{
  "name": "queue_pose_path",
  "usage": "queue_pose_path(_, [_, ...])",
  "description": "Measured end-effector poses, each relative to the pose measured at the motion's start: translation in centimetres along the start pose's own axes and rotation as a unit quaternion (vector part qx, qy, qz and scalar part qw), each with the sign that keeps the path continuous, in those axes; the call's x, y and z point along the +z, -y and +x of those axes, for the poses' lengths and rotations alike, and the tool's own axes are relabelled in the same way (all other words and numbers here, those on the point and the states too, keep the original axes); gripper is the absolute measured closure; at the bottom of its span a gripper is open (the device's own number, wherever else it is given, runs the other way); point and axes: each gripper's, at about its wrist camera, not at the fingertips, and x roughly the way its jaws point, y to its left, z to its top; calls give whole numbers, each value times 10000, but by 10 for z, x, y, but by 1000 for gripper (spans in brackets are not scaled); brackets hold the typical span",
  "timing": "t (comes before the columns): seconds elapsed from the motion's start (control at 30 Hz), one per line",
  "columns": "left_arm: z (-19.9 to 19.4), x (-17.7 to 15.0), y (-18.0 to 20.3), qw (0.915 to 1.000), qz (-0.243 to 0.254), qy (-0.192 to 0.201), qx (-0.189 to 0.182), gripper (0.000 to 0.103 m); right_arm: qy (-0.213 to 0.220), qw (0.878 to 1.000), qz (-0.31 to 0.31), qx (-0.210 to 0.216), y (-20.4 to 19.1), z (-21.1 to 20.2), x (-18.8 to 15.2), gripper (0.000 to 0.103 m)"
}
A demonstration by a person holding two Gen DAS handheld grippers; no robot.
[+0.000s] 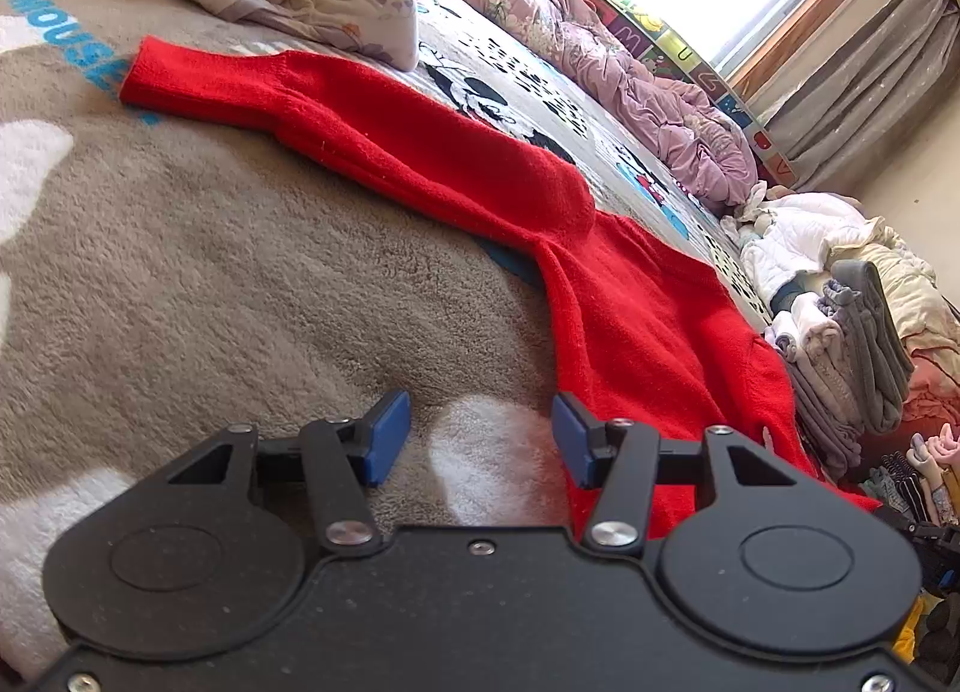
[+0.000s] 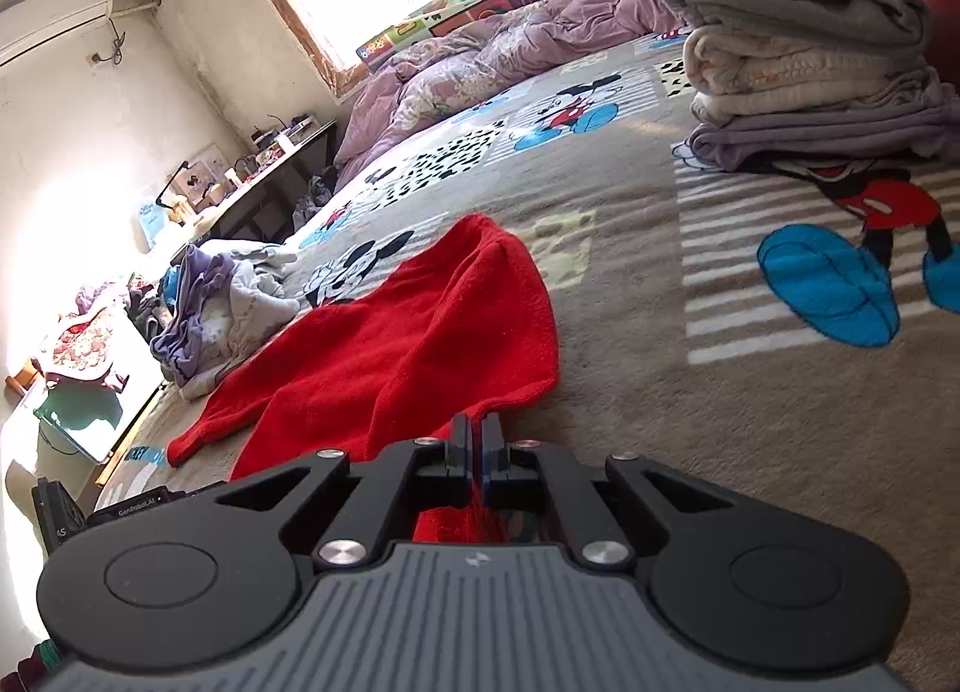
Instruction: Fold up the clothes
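The red sweater (image 2: pixel 420 332) is pinched at its edge by the right gripper (image 2: pixel 477 446), seemingly for lifting into a fold; the left gripper (image 1: pixel 480 440) is held half-open and empty just beside the cloth.

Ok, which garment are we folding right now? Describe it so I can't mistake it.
Look at the beige cartoon-print blanket covering the bed. Spread across its middle lies the red sweater, one edge pinched in the shut right claw. It's the only bright red, unfolded piece; the folded stack nearby is grey, cream and lilac.
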Motion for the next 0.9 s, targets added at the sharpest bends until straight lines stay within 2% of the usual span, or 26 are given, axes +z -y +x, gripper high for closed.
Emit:
queue_pose_path(0.23, [0,-1,0,10000,7,-1,-15,50,380,9955,-296,-821,42,-19,58,98])
queue_pose_path(0.37, [1,-2,3,10000,95,9,-1,48,301,9879,-529,-1428,73,-11,86,98])
queue_pose_path(0.47, [1,-3,5,9999,159,17,18,47,127,9802,-506,-1910,96,7,91,98])
queue_pose_path(0.53, [1,-3,4,9999,160,18,8,47,91,9705,-514,-2353,104,16,87,98])
queue_pose_path(0.6, [1,-3,4,9999,158,18,-3,47,127,9635,-506,-2626,107,18,80,93])
queue_pose_path(0.67, [0,-3,4,9999,164,17,-3,47,249,9664,-285,-2542,107,11,70,90])
queue_pose_path(0.8, [-2,-3,2,9999,112,-8,-25,47,406,9825,273,-1798,85,-5,40,81])
queue_pose_path(0.87, [-5,-3,0,10000,2,-43,-78,47,443,9883,572,-1341,71,-12,20,67])
queue_pose_path(0.9, [-8,-4,-1,9999,-89,-72,-117,47,467,9900,731,-1116,64,-15,11,63])
